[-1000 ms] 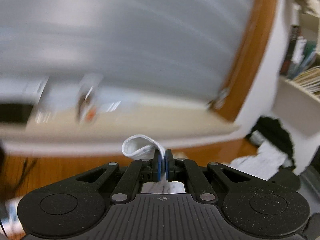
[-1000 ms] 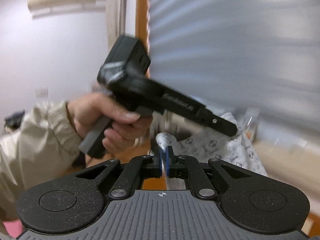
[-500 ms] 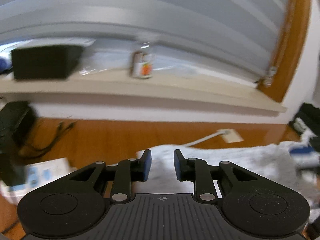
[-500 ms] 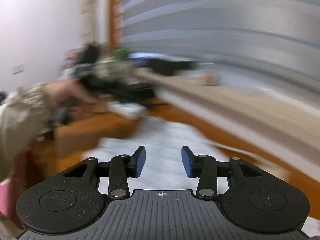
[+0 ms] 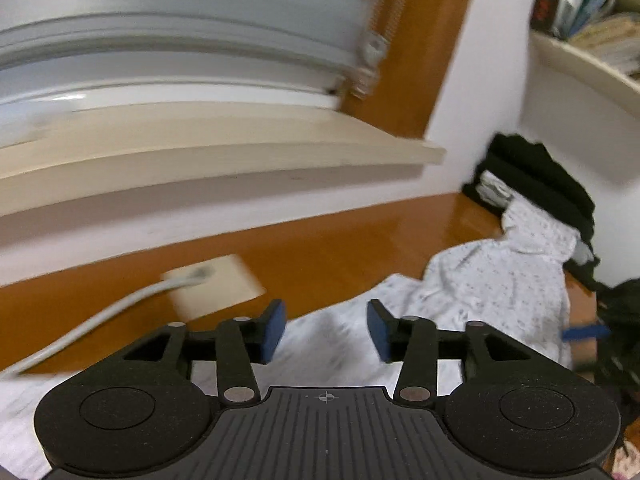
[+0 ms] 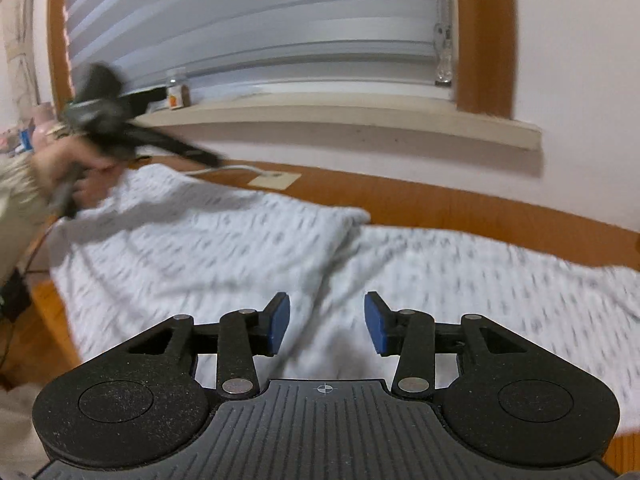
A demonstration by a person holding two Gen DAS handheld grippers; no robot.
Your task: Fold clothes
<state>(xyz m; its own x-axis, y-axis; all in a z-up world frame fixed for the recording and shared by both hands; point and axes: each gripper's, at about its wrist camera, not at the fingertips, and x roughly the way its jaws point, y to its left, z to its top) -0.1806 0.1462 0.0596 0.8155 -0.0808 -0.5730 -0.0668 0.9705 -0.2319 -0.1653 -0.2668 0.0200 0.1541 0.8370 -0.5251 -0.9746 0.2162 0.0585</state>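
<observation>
A white garment with a small grey print [image 6: 240,248] lies spread on the wooden floor, with a fold ridge running across its middle. In the left wrist view its far part [image 5: 492,280] trails toward a pile of clothes. My right gripper [image 6: 326,322] hovers low over the cloth; its jaws are opening, with nothing between the blue pads. My left gripper [image 5: 326,330] is over the cloth's edge, its jaws also opening and empty. In the right wrist view the left gripper [image 6: 120,128] is a blur in a person's hand [image 6: 80,168] at the cloth's far left corner.
A pile of dark clothes [image 5: 536,176] sits in the corner under a shelf of books [image 5: 592,40]. A wall plate with a white cable [image 6: 274,180] is on the wooden skirting. A window sill [image 6: 360,120] carries a small jar [image 6: 176,94] below closed blinds.
Both grippers were shut on the raised cloth a second ago. They have let it go, opened and swung downward; the garment now lies spread on the floor.
</observation>
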